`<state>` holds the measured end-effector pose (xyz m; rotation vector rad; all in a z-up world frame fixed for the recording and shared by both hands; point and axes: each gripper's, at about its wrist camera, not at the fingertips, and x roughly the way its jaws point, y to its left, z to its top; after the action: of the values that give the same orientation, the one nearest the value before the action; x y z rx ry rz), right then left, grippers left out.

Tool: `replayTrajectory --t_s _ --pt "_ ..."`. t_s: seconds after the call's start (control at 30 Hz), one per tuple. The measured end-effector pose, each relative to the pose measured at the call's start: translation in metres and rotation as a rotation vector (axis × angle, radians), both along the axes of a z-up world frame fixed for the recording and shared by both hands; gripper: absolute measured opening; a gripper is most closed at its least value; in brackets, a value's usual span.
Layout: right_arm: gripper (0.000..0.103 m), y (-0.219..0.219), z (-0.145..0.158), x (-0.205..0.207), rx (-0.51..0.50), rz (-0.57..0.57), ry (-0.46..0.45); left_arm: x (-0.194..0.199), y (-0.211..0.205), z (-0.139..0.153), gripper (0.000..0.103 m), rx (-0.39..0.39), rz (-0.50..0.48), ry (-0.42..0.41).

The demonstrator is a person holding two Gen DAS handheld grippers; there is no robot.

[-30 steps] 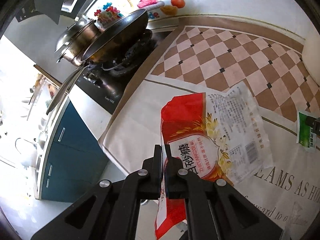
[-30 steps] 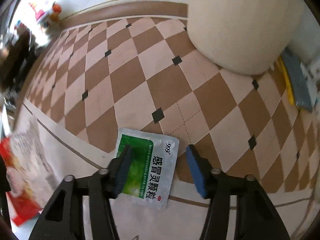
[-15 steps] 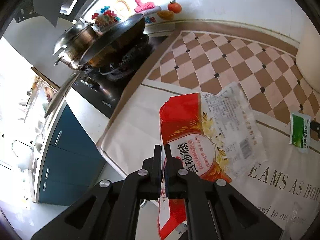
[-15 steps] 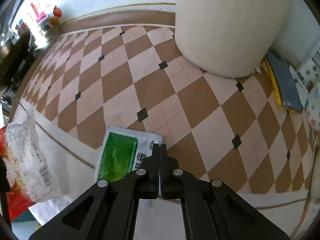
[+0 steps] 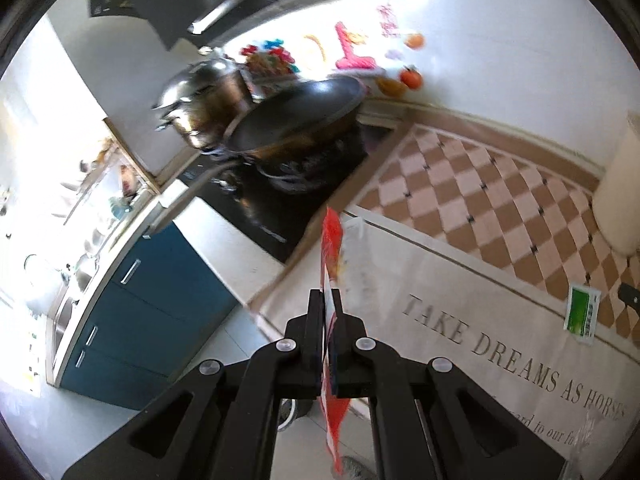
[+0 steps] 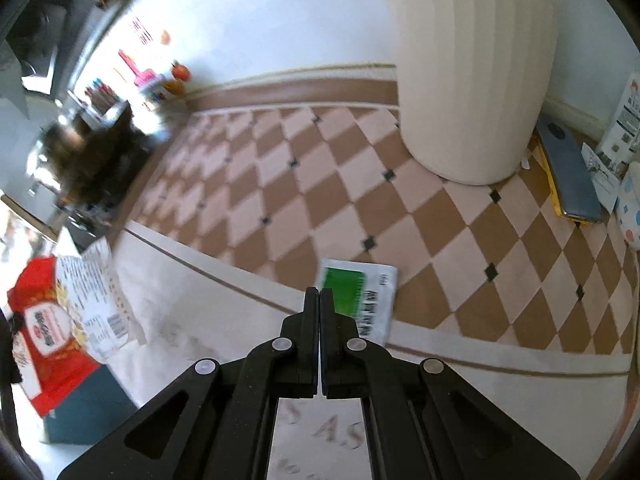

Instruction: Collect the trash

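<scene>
My left gripper (image 5: 329,300) is shut on a red and clear sugar bag (image 5: 333,240), held edge-on above the counter's left edge; the bag also shows in the right wrist view (image 6: 60,320). A green and white medicine sachet (image 6: 356,292) lies on the checkered cloth; it also shows in the left wrist view (image 5: 581,312). My right gripper (image 6: 320,298) is shut with its tips at the sachet's near left corner; whether the corner is pinched is hidden.
A wok (image 5: 296,120) and a steel pot (image 5: 200,100) sit on the stove at the left. A tall cream container (image 6: 472,72) stands at the back right. A blue and yellow flat item (image 6: 568,176) lies beside it. Blue cabinets (image 5: 152,300) are below the counter.
My left gripper lifted the sugar bag off the cloth and turned it edge-on. My right gripper closed at the sachet, then drew back and up; the sachet looks unmoved on the cloth.
</scene>
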<state>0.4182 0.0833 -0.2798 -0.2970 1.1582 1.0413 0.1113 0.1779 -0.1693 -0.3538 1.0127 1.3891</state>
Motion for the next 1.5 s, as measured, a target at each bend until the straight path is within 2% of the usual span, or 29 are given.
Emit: replayTrajectory --t_s 0.1,0.17,0.2,0.23,0.27,0.3,0.33,0.43,0.5,0.53,0.57,0.6,0.63,0.67,0.7,0.83,1.0,1.1,1.13,1.2,1.23,1.27,1.33,1.37,1.4,1.5 --pt "0.0 0.002 0.014 -0.008 0.023 0.004 -0.004 -0.021 0.0 0.013 0.0 0.035 0.039 -0.013" --pt "0.001 0.009 0.007 -0.004 -0.017 0.0 0.041 -0.027 0.002 0.015 0.0 0.058 0.06 -0.005" --pt "0.005 0.01 0.001 0.0 -0.041 -0.021 0.065 -0.027 0.003 0.013 0.0 0.067 0.069 -0.001" --pt "0.023 0.014 -0.009 0.005 -0.078 -0.041 0.078 -0.026 0.006 0.01 0.0 0.069 0.074 -0.004" --pt "0.053 0.017 -0.02 0.012 -0.105 -0.059 0.091 -0.023 0.008 0.007 0.0 0.064 0.075 -0.008" --pt "0.065 0.019 -0.032 0.018 -0.123 -0.083 0.103 -0.019 0.011 0.003 0.0 0.053 0.075 -0.022" --pt "0.069 0.021 -0.043 0.023 -0.139 -0.106 0.103 -0.016 0.013 0.0 0.0 0.043 0.071 -0.03" --pt "0.069 0.036 -0.079 0.032 -0.25 -0.13 0.074 0.0 0.014 -0.006 0.0 0.025 0.04 -0.048" --pt "0.073 0.045 -0.098 0.03 -0.308 -0.114 0.078 0.012 0.012 -0.011 0.0 0.013 0.008 -0.047" --pt "0.071 0.053 -0.093 0.02 -0.285 -0.086 -0.014 0.017 0.011 -0.012 0.0 0.006 -0.003 -0.051" --pt "0.067 0.059 -0.095 0.013 -0.302 -0.059 -0.026 0.021 0.011 -0.014 0.0 -0.001 -0.016 -0.051" --pt "0.057 0.065 -0.094 0.006 -0.316 -0.037 -0.062 0.024 0.01 -0.015 0.0 -0.004 -0.025 -0.049" --pt "0.041 0.07 -0.091 -0.006 -0.321 -0.012 -0.137 0.027 0.009 -0.016 0.0 -0.009 -0.034 -0.05" --pt "0.017 0.073 -0.089 -0.013 -0.319 0.0 -0.178 0.028 0.008 -0.016 0.0 -0.014 -0.042 -0.052" --pt "0.001 0.075 -0.087 -0.018 -0.306 0.017 -0.193 0.029 0.007 -0.015 0.0 -0.016 -0.049 -0.055" --pt "0.0 0.071 -0.079 -0.028 -0.27 0.021 -0.168 0.023 0.004 -0.005 0.0 -0.012 -0.061 -0.074" --pt "0.0 0.04 -0.044 -0.031 -0.125 -0.028 -0.055 0.006 0.003 0.022 0.0 0.016 -0.055 -0.132" --pt "0.0 0.023 -0.029 -0.024 -0.085 -0.068 0.008 0.002 0.003 0.033 0.0 0.012 -0.063 -0.212" --pt "0.003 0.021 -0.033 -0.02 -0.12 -0.074 0.03 0.004 0.004 0.033 0.0 -0.001 -0.07 -0.243" --pt "0.018 0.024 -0.046 -0.011 -0.177 -0.091 0.048 0.009 0.009 0.028 0.0 -0.064 -0.089 -0.334" --pt "0.042 0.024 -0.053 -0.008 -0.197 -0.099 0.062 0.012 0.012 0.023 0.0 -0.111 -0.093 -0.4" --pt "0.059 0.025 -0.061 -0.004 -0.219 -0.106 0.073 0.014 0.015 0.016 0.0 -0.16 -0.093 -0.462" --pt "0.062 0.028 -0.075 -0.001 -0.256 -0.107 0.061 0.015 0.018 0.001 0.0 -0.216 -0.08 -0.508" --pt "0.067 0.029 -0.08 -0.002 -0.267 -0.102 0.049 0.014 0.02 -0.01 0.0 -0.239 -0.064 -0.503" --pt "0.068 0.032 -0.078 -0.008 -0.268 -0.083 0.001 0.013 0.021 -0.02 0.0 -0.253 -0.047 -0.483" --pt "0.082 0.041 -0.086 -0.026 -0.32 -0.034 -0.086 0.005 0.027 -0.058 0.0 -0.304 0.016 -0.395"
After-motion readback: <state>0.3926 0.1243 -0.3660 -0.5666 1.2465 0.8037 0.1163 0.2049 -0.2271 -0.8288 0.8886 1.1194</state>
